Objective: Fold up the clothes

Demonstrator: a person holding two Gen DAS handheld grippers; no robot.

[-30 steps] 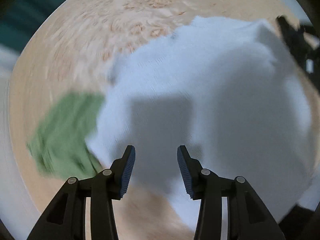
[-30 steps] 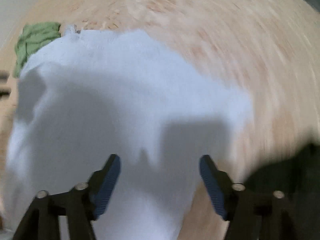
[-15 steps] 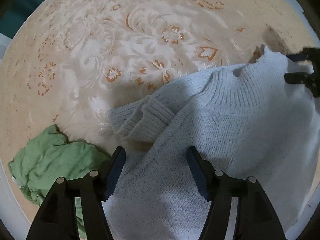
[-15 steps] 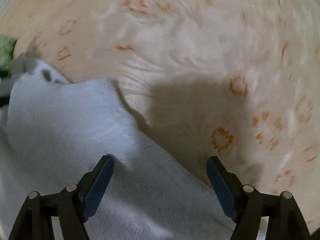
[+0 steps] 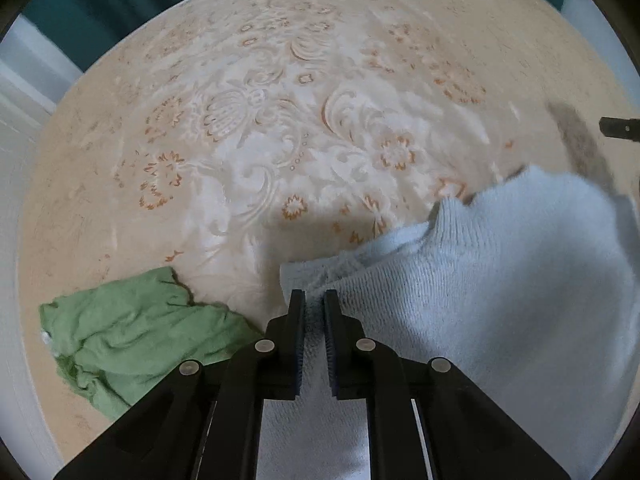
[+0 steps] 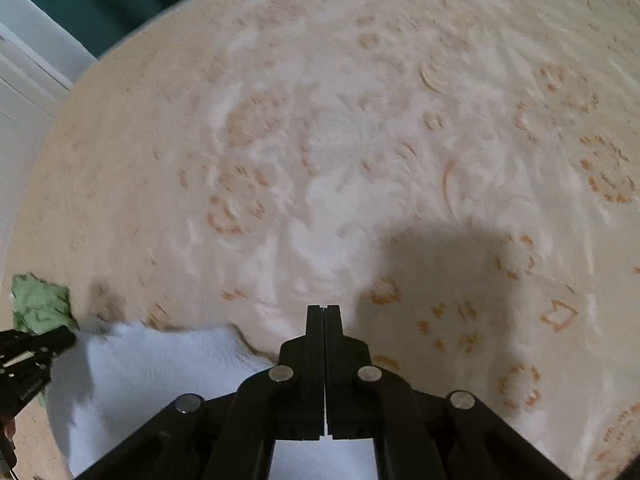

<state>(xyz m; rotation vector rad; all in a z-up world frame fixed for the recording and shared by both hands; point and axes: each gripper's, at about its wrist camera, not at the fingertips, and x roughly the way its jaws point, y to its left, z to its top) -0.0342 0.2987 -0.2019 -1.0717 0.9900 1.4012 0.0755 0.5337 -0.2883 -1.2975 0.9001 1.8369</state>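
Observation:
A light blue knit sweater (image 5: 500, 280) lies on the patterned carpet, filling the lower right of the left wrist view. My left gripper (image 5: 314, 300) points steeply down with its jaws closing, and a fold of the sweater's edge is pinched between its pads. In the right wrist view the sweater (image 6: 152, 368) looks pale and runs from the left edge in under my right gripper (image 6: 323, 310). That gripper's fingers are pressed together. A thin pale strip of cloth shows between the pads further back, and none shows at the tips.
A crumpled green cloth (image 5: 132, 332) lies on the carpet left of my left gripper, seen small as the green cloth (image 6: 38, 304). The cream floral carpet (image 5: 300, 128) spreads ahead. A white door frame (image 6: 28, 80) and a teal wall stand at the far left.
Both grippers have gone from open to shut with the sweater between their fingers. Both hands have shifted, so more carpet and less sweater fills each view.

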